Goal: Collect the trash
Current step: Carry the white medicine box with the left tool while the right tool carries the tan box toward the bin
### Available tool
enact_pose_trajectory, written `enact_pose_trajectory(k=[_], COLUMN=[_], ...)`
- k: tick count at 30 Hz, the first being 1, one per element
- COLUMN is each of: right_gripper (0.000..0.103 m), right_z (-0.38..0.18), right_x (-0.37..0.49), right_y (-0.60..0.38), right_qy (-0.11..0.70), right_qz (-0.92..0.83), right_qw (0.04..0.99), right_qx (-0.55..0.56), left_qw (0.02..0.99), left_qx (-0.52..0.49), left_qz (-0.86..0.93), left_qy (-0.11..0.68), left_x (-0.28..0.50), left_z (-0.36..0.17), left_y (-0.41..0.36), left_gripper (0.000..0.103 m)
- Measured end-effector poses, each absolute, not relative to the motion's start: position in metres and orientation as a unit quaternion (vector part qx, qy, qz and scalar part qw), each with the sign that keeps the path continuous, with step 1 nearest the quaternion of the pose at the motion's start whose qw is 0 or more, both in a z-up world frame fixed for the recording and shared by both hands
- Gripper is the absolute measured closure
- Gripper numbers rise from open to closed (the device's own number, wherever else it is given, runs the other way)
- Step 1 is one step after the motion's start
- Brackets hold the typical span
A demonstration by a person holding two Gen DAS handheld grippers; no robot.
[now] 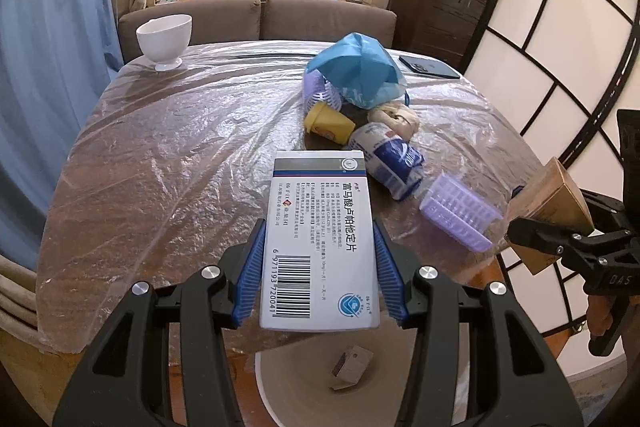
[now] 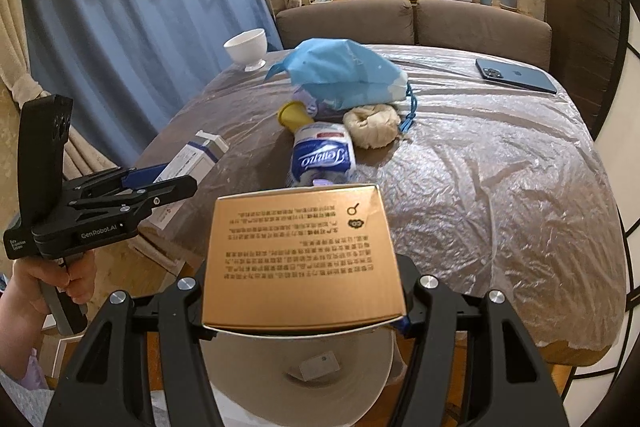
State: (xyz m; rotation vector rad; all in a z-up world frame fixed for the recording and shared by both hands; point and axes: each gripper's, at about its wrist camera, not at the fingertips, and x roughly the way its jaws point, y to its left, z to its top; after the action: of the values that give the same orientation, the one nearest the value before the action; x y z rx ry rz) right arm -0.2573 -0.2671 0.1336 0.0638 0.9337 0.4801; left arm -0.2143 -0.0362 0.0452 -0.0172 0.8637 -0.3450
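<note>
My left gripper is shut on a white medicine box with a barcode, held above a beige round bin that has a small carton lying inside. In the right wrist view my right gripper is shut on a brown cardboard box, also above the bin. The brown box and right gripper show at the right of the left wrist view. On the table lie a blue bag, a yellow cup, a tissue pack, a crumpled paper wad and a purple basket.
The table is covered in clear plastic film. A white bowl stands at its far left, a dark phone at its far right. A brown sofa lies behind, a blue curtain at the left, a panelled screen at the right.
</note>
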Motion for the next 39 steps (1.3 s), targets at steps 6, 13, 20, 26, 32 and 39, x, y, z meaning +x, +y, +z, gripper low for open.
enact_pose_trajectory(k=[6,13,20,26,32,39], right_gripper=[0.044,0.044,0.044,0.044,0.044,0.044], right_z=[0.135,0.140,0.136,0.136,0.136,0.138], right_x=[-0.264,-0.276,-0.285,-0.290,-0.294,-0.303], right_y=[-0.268,-0.268,-0.268,-0.270,-0.272,-0.272], right_qy=[0.441,0.434,0.439,0.440,0.441,0.443], right_qz=[0.232,0.240,0.240,0.238,0.239,0.250], right_qw=[0.866,0.868,0.865,0.865,0.865,0.861], right_qx=[0.032,0.026,0.026,0.027,0.028,0.026], left_qw=[0.894,0.892,0.889,0.887,0.886,0.883], left_qx=[-0.003,-0.004,-0.005,-0.006,-0.008,-0.006], left_qz=[-0.170,-0.172,-0.172,-0.172,-0.176,-0.179], left_qy=[0.415,0.418,0.424,0.428,0.429,0.434], left_x=[-0.224,-0.233,-0.244,-0.249,-0.253,-0.261], left_z=[0.046,0.045,0.041,0.039,0.039,0.038], left_y=[-0.038,-0.037,-0.039,-0.041,-0.044,-0.042], left_gripper=[0.051,0.051,0.051,0.051,0.051,0.051])
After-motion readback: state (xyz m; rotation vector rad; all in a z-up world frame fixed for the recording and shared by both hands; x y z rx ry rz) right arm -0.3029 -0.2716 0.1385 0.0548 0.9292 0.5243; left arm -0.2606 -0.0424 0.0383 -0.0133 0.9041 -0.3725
